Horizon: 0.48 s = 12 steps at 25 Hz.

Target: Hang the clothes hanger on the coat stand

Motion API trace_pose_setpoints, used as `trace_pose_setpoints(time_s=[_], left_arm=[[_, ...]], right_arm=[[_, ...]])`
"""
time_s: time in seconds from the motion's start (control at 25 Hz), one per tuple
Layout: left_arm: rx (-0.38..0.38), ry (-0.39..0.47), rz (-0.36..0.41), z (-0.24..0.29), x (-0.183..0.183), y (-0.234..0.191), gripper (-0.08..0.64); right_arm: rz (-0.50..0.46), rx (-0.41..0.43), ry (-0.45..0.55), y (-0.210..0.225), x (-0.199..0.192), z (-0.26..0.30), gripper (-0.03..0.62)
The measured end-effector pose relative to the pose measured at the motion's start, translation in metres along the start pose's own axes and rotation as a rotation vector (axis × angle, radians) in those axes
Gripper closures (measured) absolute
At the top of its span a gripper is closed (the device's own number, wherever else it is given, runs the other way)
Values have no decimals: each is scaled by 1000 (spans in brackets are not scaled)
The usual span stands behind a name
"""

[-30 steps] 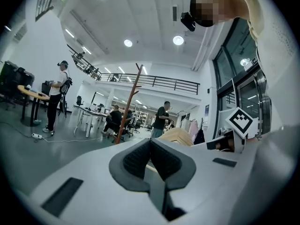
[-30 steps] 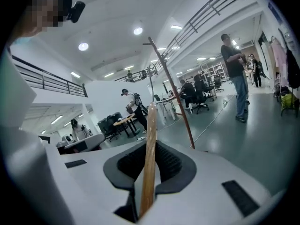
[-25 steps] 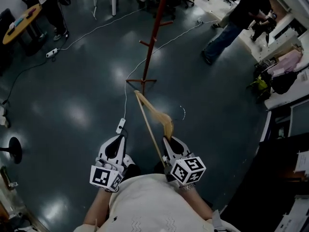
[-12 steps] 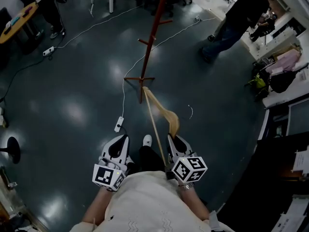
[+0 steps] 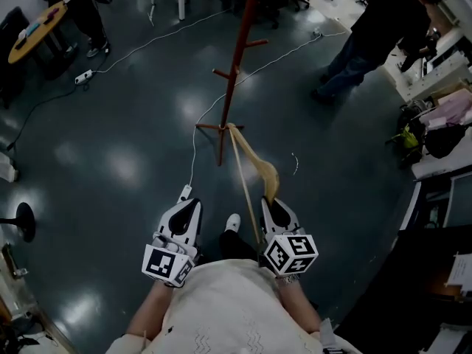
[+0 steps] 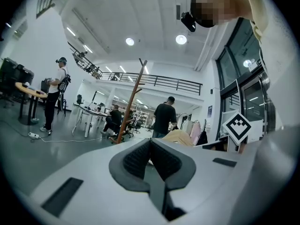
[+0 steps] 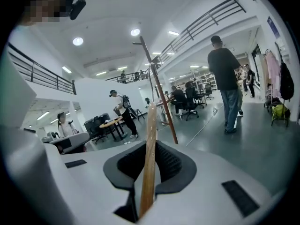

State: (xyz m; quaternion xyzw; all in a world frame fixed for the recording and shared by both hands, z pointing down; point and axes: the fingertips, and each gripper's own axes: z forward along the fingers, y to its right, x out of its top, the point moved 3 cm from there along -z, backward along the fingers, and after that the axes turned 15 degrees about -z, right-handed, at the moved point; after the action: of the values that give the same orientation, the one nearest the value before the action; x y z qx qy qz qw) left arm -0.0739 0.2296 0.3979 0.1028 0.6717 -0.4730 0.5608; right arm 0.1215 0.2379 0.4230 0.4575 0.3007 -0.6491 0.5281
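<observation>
A red-brown wooden coat stand (image 5: 234, 65) rises from the dark floor ahead, its pegs bare; it also shows as the coat stand (image 6: 131, 104) and the coat stand (image 7: 159, 88) in the two gripper views. My right gripper (image 5: 274, 211) is shut on the straight bar of a light wooden clothes hanger (image 5: 254, 164), which points forward with its far tip near the stand's foot. The hanger's bar (image 7: 151, 121) runs up between the jaws of my right gripper (image 7: 152, 146). My left gripper (image 5: 186, 212) is shut and holds nothing; its jaws meet in the left gripper view (image 6: 151, 146).
A white cable (image 5: 193, 150) with a power strip (image 5: 185, 192) lies on the floor in front of my left gripper. A person in dark clothes (image 5: 376, 35) stands right of the stand, another person (image 5: 85, 9) by a round table (image 5: 33, 32). Desks with garments (image 5: 446, 116) line the right.
I have walked closer to the coat stand, so it looms larger. The hanger in the right gripper has moved forward, its tip now near the stand's foot. The dark-clothed person shifted.
</observation>
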Motion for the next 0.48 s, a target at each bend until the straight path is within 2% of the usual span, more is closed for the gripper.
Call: trace_pose_setpoints(time_s=[0.24,0.48], left_arm=[[5,-9,-4,63,-10,24,548],[12,-10,6,115,-22,42,548]], right_arm=[[-48,47,-8,60,16,32,523],[-34,52,-5,118,24,52,523]])
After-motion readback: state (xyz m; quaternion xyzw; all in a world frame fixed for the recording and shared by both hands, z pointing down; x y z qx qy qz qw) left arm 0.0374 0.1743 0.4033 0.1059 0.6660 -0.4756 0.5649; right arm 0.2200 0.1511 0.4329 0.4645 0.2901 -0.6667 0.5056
